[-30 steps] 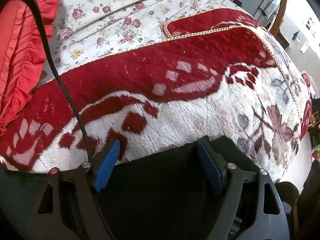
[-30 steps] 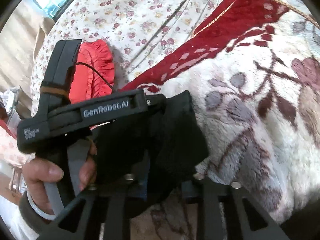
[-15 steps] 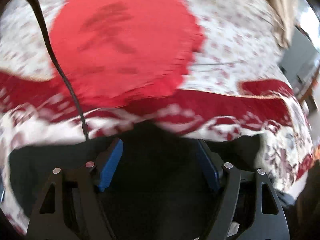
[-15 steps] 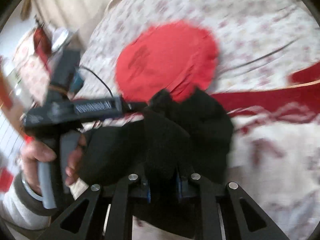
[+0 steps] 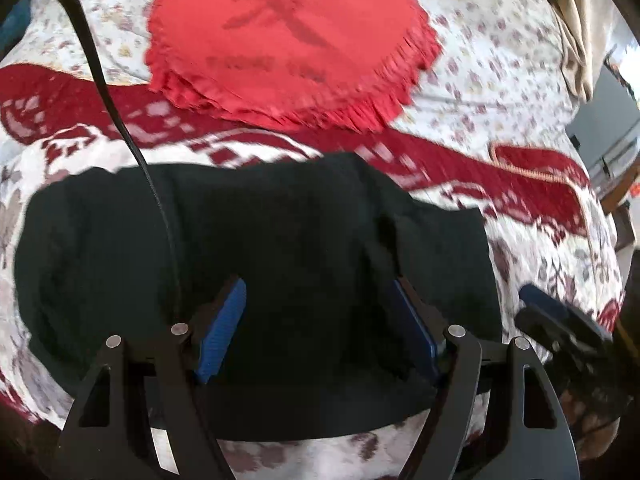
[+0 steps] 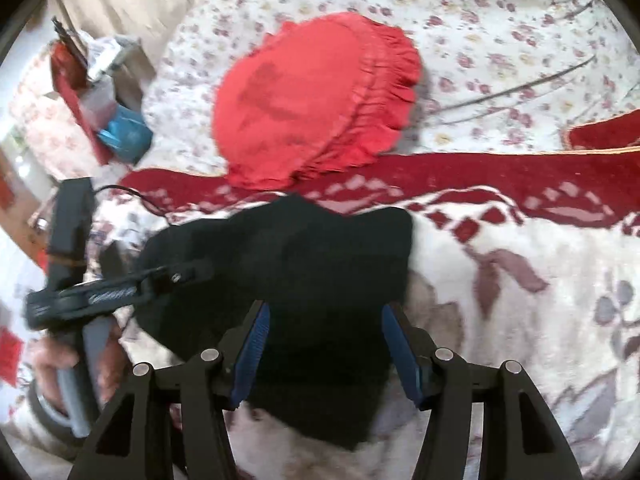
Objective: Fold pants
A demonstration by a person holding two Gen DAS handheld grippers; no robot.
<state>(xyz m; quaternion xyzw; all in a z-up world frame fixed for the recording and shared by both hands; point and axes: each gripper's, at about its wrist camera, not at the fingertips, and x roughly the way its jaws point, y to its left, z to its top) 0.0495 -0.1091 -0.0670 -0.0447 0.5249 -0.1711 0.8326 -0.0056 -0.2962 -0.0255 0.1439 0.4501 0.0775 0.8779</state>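
Observation:
The black pants (image 5: 280,248) lie as a folded bundle on the red and white plush blanket (image 5: 560,264). They also show in the right wrist view (image 6: 312,264). My left gripper (image 5: 316,320) is open, its blue pads spread over the near part of the bundle. My right gripper (image 6: 324,344) is open too, its pads apart over the bundle's near edge. In the right wrist view the left gripper's body (image 6: 96,292) sits at the bundle's left side in a hand. The tip of the right gripper (image 5: 560,320) shows at the right of the left wrist view.
A round red frilled cushion (image 5: 288,40) lies just beyond the pants, also seen in the right wrist view (image 6: 316,100). A floral sheet (image 6: 500,40) covers the bed behind it. Clutter (image 6: 108,112) stands by the bed's far left. A black cable (image 5: 120,120) crosses the pants.
My right gripper was shut on the pants and has opened, letting them go. The bundle now rests on the blanket. Both views have swung toward the red cushion.

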